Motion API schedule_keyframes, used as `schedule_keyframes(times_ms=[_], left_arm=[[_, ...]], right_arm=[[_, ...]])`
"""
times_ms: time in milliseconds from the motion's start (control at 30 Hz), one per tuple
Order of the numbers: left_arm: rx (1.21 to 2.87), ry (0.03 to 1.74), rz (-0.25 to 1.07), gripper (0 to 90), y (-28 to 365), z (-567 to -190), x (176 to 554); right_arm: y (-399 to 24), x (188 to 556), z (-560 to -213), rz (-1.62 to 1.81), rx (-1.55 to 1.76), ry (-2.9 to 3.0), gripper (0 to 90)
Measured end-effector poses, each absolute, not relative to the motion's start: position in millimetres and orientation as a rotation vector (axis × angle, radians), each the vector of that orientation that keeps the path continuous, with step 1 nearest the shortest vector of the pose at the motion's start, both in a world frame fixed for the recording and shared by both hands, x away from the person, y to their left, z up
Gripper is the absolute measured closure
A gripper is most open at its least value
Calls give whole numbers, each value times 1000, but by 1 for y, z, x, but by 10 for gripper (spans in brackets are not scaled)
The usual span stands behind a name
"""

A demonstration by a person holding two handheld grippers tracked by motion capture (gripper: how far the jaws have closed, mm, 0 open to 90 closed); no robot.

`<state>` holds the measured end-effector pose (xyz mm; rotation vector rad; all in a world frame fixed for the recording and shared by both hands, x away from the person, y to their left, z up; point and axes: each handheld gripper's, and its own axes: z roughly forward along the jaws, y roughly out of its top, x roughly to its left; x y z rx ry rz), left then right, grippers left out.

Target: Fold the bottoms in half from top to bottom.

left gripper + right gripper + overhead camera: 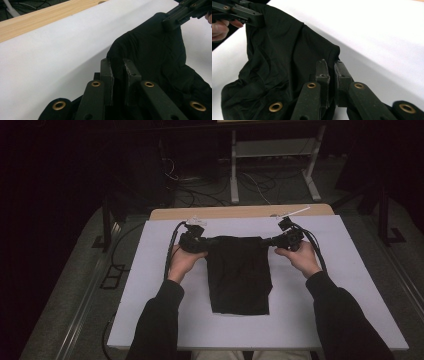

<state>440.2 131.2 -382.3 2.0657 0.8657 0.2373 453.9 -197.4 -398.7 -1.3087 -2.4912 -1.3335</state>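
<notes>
One white table sheet [150, 285], dark room.

Bare white table cover [320, 310] lies open on both sides of the black cloth [239, 275] (the lone obstacle).

My left gripper [202, 241] pinches the cloth [239, 277] at its far left corner and my right gripper [274, 241] at its far right. The cloth's near part lies on the desk [150, 285], midway between my forearms.
</notes>
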Motion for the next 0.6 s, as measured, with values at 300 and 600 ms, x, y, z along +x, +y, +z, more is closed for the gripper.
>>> schedule_keyframes(times_ms=[300,600], left_arm=[[2045,921,229,786,129,-399,459],[2033,965,180,744,132,-415,468]], right_arm=[[-198,463,-406,-1339,-1330,-2500,832],[-199,473,-423,-1337,-1383,-2463,822]])
